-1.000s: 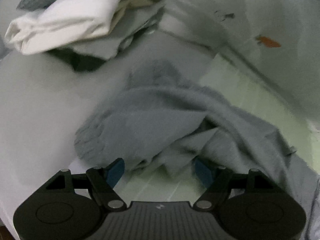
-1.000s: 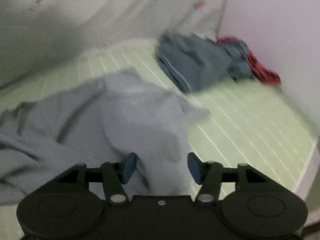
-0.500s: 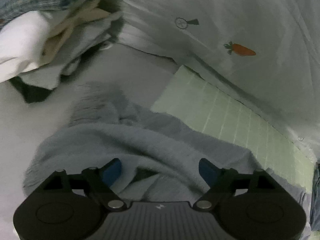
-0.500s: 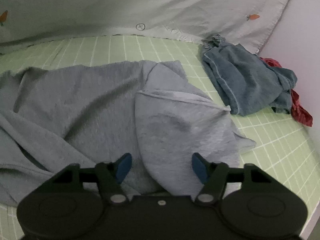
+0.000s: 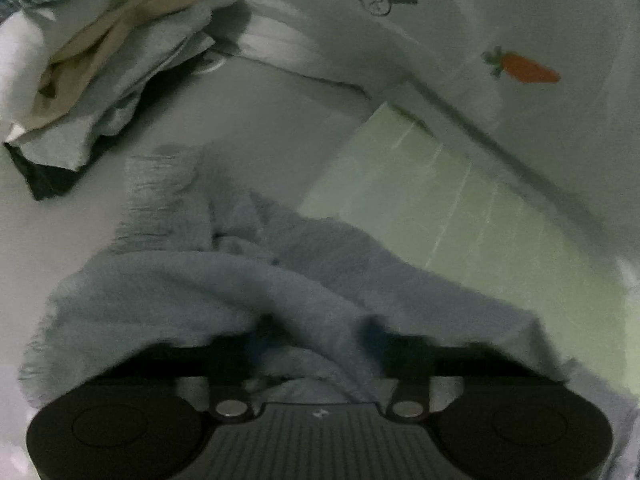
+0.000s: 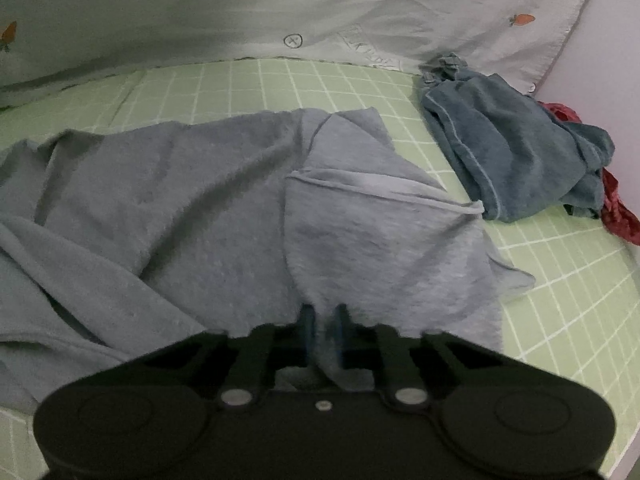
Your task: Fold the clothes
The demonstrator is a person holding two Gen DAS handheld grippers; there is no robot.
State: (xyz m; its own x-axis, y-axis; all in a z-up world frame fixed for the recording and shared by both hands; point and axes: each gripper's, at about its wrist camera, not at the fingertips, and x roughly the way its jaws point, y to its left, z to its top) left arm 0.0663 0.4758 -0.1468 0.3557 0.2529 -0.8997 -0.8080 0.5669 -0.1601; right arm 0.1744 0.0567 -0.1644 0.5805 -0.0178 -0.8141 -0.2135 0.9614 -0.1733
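We see a grey garment [image 6: 208, 208] spread rumpled on a green checked sheet [image 6: 560, 288]. Our right gripper [image 6: 323, 332] has its jaws pinched on a fold at the garment's near edge. Our left gripper [image 5: 316, 336] is buried in bunched cloth, jaws apart, blurred; grip uncertain.
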